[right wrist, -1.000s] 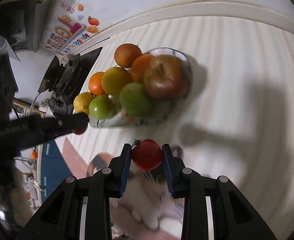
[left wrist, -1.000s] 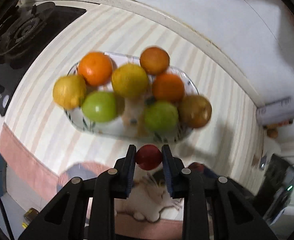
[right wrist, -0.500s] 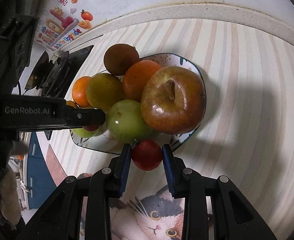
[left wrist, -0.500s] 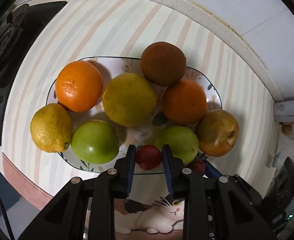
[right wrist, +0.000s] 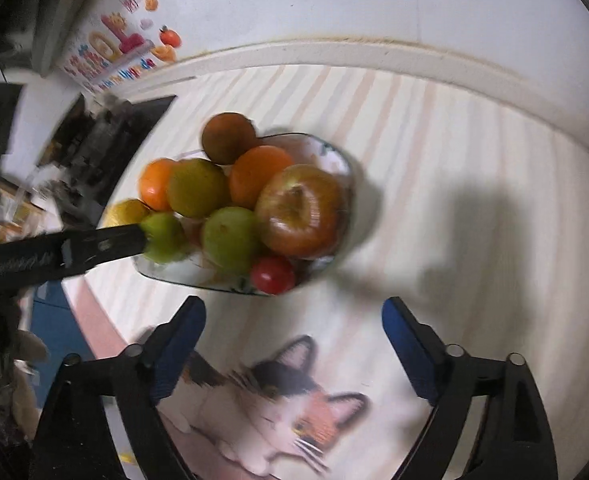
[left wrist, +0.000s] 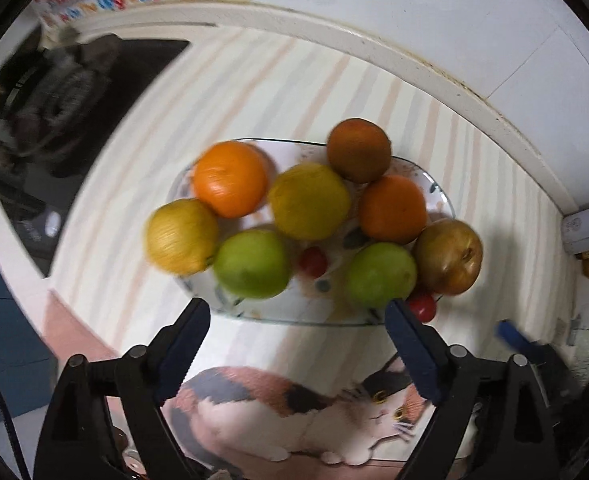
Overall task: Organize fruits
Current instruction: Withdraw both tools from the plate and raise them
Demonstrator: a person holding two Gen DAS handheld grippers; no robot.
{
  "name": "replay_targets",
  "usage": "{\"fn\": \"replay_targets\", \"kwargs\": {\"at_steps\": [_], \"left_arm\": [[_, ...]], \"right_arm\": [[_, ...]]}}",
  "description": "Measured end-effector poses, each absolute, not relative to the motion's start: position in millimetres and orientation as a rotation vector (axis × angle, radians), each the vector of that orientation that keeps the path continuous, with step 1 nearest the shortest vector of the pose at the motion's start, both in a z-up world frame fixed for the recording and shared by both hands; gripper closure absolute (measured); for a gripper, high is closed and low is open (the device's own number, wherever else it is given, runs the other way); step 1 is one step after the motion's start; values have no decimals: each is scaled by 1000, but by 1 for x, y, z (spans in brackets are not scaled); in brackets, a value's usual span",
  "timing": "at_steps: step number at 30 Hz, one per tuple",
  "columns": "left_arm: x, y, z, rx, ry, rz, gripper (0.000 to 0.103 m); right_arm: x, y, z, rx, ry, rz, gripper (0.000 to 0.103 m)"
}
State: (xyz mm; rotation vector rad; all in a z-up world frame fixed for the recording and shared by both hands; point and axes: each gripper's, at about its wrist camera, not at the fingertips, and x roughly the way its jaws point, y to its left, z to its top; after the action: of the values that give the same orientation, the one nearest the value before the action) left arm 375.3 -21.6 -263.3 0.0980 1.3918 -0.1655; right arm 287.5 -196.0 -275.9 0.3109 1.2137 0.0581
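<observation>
Half a second before, each gripper was pinching a small red fruit right at the near edge of the plate (left wrist: 440, 196). Now both had let go. The left gripper (left wrist: 296, 344) had its fingers spread wide with nothing between them, low in the middle of its frame. The right gripper (right wrist: 294, 338) looked the same, fingers spread wide and holding nothing. One small red fruit (left wrist: 313, 261) lay in the middle of the plate, in the gap between the two green fruits. The other small red fruit (right wrist: 272, 275) sat on the plate's near rim, just under the big brownish apple (right wrist: 300, 210) and touching it, in the middle of the right wrist view. Both grippers had also pulled back a little, so the plate looked smaller and sat higher in the frames. The pictures were blurry, so they were likely moving. The plate sat on the striped table (right wrist: 434, 160), with the cat mat (right wrist: 270, 408) below it. It looked like all the fruits were now together on the plate, so the job seemed nearly done
</observation>
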Motion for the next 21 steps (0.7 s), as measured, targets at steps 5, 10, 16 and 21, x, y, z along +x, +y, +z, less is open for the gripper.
{"fn": "replay_targets", "kwargs": {"at_steps": [5, 10, 16, 21], "left_arm": [[341, -6, -245, 117, 1311, -82, 13], [319, 2, -235, 83, 1276, -34, 13], [299, 7, -211, 63, 1213, 12, 13], [282, 7, -185, 86, 1135, 38, 13]], "right_arm": [[279, -198, -254, 209, 1192, 42, 7], [273, -202, -237, 165, 1174, 55, 7], [263, -202, -213, 140, 1147, 60, 7], [245, -199, -185, 125, 1101, 48, 7]]}}
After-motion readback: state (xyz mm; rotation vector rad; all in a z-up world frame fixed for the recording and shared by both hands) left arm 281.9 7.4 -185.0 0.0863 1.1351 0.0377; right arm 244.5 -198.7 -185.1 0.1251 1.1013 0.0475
